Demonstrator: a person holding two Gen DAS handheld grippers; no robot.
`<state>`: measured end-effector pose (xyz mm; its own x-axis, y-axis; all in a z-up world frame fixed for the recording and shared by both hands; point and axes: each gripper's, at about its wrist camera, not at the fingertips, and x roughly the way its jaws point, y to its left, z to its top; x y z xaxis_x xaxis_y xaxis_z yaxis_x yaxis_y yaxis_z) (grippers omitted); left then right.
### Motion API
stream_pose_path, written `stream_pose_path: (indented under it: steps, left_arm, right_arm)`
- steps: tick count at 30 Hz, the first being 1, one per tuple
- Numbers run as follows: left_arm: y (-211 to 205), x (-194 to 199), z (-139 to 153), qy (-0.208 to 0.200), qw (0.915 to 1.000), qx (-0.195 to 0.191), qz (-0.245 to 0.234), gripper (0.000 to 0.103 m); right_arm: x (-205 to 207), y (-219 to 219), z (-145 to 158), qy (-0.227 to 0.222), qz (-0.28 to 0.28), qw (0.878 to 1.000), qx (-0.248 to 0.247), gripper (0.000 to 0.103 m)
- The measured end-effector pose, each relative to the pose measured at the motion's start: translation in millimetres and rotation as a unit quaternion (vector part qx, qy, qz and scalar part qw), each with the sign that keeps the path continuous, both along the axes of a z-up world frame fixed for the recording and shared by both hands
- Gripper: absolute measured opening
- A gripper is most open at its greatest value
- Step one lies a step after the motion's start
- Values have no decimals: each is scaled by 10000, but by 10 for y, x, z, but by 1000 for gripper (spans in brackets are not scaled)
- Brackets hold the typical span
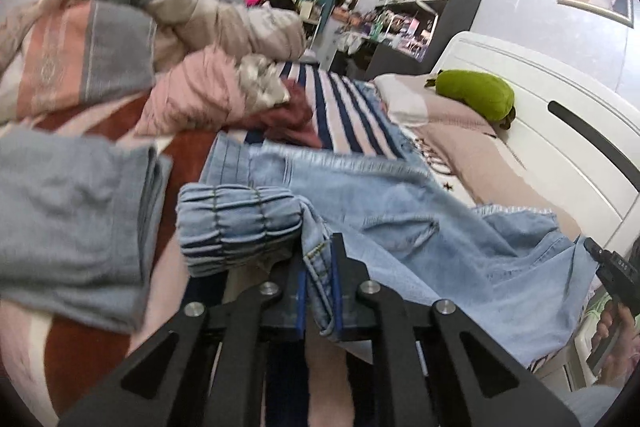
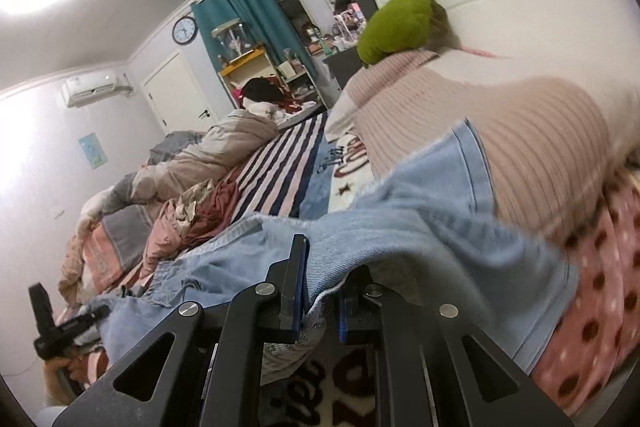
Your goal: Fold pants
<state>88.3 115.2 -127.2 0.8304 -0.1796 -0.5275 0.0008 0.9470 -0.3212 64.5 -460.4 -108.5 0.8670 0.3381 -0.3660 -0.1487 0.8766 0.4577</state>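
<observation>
Right now I have both claws, left claw and right claw, clamped on the jeans' edges above the bed; thin bites could slip, dropping the denim crooked.

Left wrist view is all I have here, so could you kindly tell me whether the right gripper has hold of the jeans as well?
Observer: Yes, the right gripper is shut on an edge of the jeans, the denim pinched between its blue pads.
Operator: Thank you. What lies just beyond that edge?
Observer: A pink ribbed pillow, with a pink polka-dot fabric beside it.
Operator: Can you see my left gripper from there?
Observer: Only its black body, low at the left of the right wrist view; the left gripper itself grips the denim by a stitched seam.
</observation>
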Motion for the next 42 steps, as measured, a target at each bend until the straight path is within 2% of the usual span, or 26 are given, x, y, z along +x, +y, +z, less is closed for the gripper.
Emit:
stream_pose_path:
  steps: [7,14,21,27,30,32,34,35,36,37,42]
  left_arm:
    - [31,384,234,-271,9994,223,-2,7]
    - [57,980,242,-184,9987,466,22,7]
    - [77,1695,44,83,9979,647,-13,7]
    - [100,2119,-255,519,9961,716,46,10]
    - [103,2239,-397,748,9946,723,44,11]
    - [100,2267,-451,845,9934,778,39,14]
    - [91,2232,-427,830,9937,753,-70,34]
    - [89,2192,-387,750,9948,671,-152,51]
    - [81,2132,-324,636,9959,619,-194,64]
    - [72,2088,-271,546,9962,649,-186,64]
    - [-29,1820,-17,314,9967,576,-485,64]
  right_arm:
    - [440,100,247,53,159,9989,-446,6]
    - [988,176,372,352,164,9940,-1025,6]
    - [1641,185,187,934,79,9847,-1467,7]
    - [2025,213,-59,1475,115,9734,-1748,7]
    - [2146,248,-145,1698,208,9654,-1969,11]
    - [2204,281,-180,1804,294,9598,-2130,15]
    - [2212,311,-163,1863,409,9588,-2107,34]
    - [2200,330,-145,1876,474,9590,-2072,39]
    - [2168,349,-113,1873,554,9589,-2058,48]
    - [2136,385,-85,1851,597,9586,-2080,56]
    - [1831,590,144,1557,764,9544,-2430,70]
